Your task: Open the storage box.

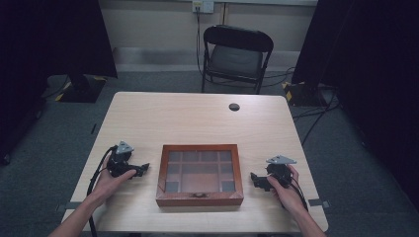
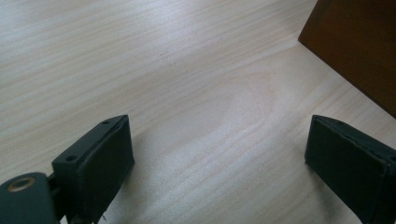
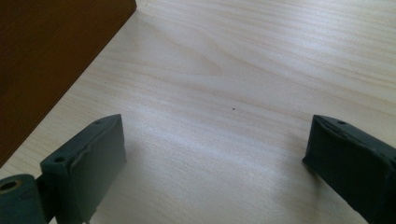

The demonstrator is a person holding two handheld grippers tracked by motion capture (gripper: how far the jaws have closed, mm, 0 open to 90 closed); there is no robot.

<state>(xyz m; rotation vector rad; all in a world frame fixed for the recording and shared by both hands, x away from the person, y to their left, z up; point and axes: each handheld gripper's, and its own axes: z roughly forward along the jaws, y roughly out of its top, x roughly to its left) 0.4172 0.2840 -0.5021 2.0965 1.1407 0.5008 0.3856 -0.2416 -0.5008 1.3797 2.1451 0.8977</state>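
Reddish-brown wooden box (image 1: 199,199); pale wood-grain table (image 1: 197,118); black chair (image 1: 236,55); black fingers (image 2: 95,163).

surface: pale wood-grain table (image 1: 197,116) | on it: 1 brown wooden box (image 1: 199,198) with glass compartment lid, near front edge, centred | far side: 1 dark round hole (image 1: 234,106)

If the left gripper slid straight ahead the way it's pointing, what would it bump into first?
Probably the brown wooden box with a glass lid. The open left gripper points toward the box's left side across bare light wooden table; its own view shows the box off to the right, so it might just clip it.
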